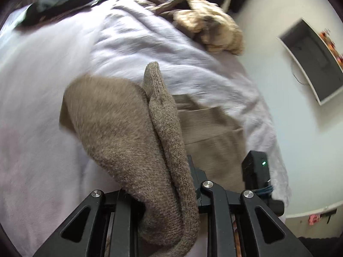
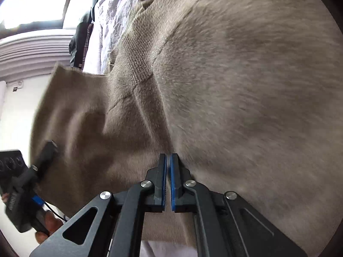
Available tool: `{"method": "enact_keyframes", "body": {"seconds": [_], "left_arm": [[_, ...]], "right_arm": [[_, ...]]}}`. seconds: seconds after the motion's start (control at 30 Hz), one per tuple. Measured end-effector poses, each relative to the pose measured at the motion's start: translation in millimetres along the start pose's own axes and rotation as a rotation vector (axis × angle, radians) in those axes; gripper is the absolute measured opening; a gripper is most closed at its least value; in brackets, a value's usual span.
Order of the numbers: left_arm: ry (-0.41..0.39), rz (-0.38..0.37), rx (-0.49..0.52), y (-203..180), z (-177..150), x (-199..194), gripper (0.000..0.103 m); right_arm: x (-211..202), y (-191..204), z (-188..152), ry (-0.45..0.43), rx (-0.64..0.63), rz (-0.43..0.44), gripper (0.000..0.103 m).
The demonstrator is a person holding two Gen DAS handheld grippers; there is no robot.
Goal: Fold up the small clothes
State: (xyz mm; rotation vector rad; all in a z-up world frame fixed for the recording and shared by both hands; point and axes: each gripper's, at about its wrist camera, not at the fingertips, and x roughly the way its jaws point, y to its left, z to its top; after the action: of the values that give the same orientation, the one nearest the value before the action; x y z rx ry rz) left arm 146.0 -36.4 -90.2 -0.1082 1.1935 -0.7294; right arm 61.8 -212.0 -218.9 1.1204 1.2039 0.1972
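Taupe knit, fuzzy and thick: the sweater (image 1: 120, 128) lies on a pale lilac bedspread (image 1: 42, 85), and one fold of it is lifted off the bed, bunched between the fingers of the left gripper (image 1: 165, 209), which is clenched on that fold. In the right wrist view the sweater (image 2: 235, 85) fills nearly the whole picture. The right gripper (image 2: 168, 167) has its blue pads pressed almost together at the edge of a crease; whether any cloth is pinched between them I cannot tell. Further up the bed sits a heap of tan-and-cream clothes (image 1: 205, 27), with dark garments (image 1: 62, 0) beside it. No container is distinguishable, and no writing is readable.
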Motion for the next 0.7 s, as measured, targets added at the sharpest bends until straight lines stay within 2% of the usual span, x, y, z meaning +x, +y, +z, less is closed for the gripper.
{"method": "enact_keyframes", "body": {"seconds": [0.03, 0.13, 0.27, 0.33, 0.4, 0.53, 0.7], "left_arm": [[0.002, -0.013, 0.026, -16.1, 4.8, 3.4, 0.023], [0.034, -0.04, 0.122, -69.7, 12.2, 28.3, 0.023], [0.125, -0.023, 0.22, -122.2, 7.1, 82.4, 0.023], [0.181, 0.019, 0.235, -138.3, 0.1, 115.1, 0.023], [0.21, 0.072, 0.239, -147.3, -6.0, 130.8, 0.023], [0.198, 0.139, 0.272, -159.2, -12.8, 129.2, 0.024], [0.166, 0.191, 0.353, -178.0, -9.5, 114.9, 0.024]], "right_arm": [[-12.4, -2.8, -2.9, -0.014, 0.001, 0.007, 0.009], [-46.9, -14.1, -6.7, -0.085, 0.027, 0.05, 0.01], [-94.7, -51.6, -10.4, -0.173, 0.079, 0.104, 0.01], [-102.3, -71.0, -11.0, -0.179, 0.112, 0.13, 0.01], [-101.4, -90.7, -11.4, -0.17, 0.164, 0.157, 0.01], [-96.2, -114.8, -15.0, -0.161, 0.242, 0.253, 0.01], [-90.2, -121.6, -15.6, -0.161, 0.269, 0.307, 0.01]]}}
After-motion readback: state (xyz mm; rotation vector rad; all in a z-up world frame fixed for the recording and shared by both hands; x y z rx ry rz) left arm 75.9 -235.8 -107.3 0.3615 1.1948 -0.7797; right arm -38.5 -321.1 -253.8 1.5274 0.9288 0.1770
